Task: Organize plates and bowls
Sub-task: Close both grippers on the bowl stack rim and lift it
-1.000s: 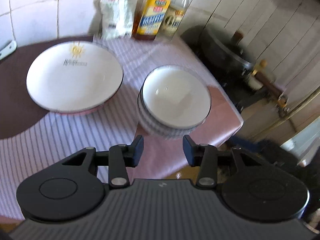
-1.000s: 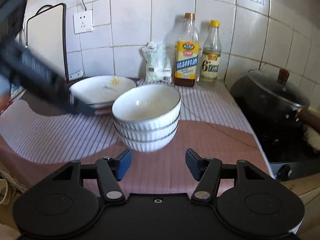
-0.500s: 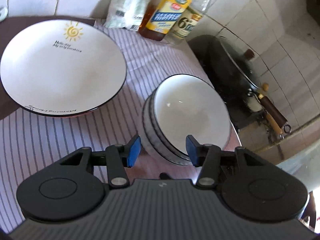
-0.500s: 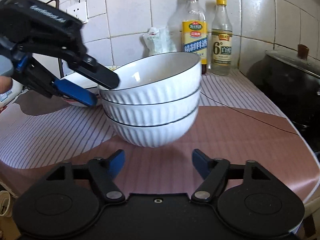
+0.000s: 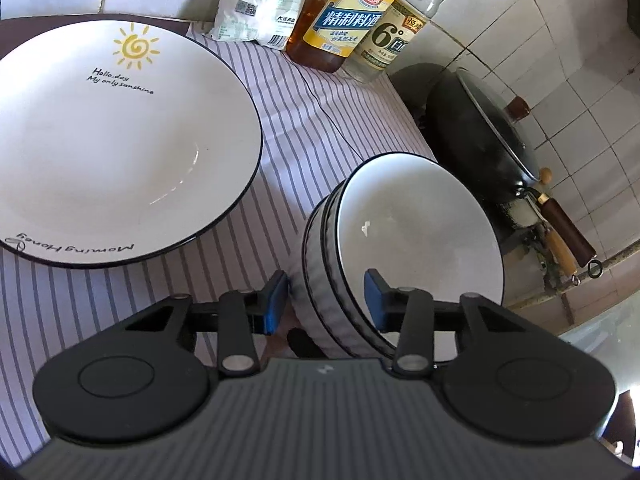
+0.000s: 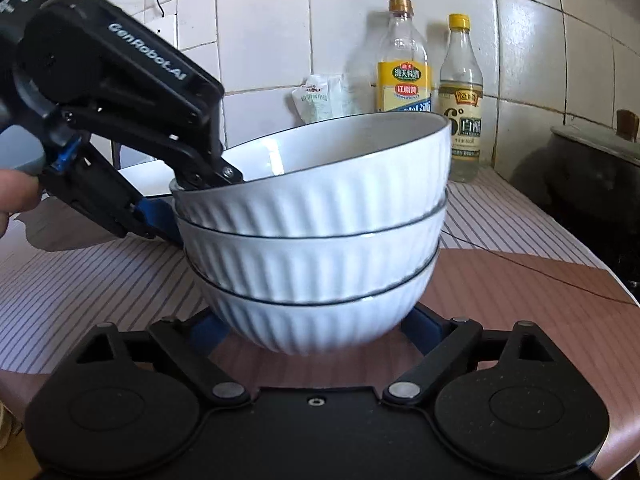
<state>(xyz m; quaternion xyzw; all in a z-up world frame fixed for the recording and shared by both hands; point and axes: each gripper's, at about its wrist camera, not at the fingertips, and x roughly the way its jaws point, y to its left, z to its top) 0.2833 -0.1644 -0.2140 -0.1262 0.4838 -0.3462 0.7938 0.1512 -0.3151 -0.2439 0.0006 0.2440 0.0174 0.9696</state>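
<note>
A stack of three white ribbed bowls with dark rims stands on the striped cloth. My left gripper is open and straddles the stack's near rim, one finger inside the top bowl, one outside; it shows in the right wrist view at the stack's left rim. My right gripper is open, its fingers on either side of the bottom bowl's base, tips hidden behind it. A large white plate with a sun drawing lies left of the bowls.
Two bottles and a white packet stand by the tiled wall. A black wok with lid sits to the right, past the counter edge. The striped cloth covers the counter.
Both grippers have moved in toward the bowl stack. The left one now has its fingers around the top rim; the right one has reached the bottom bowl's base.
</note>
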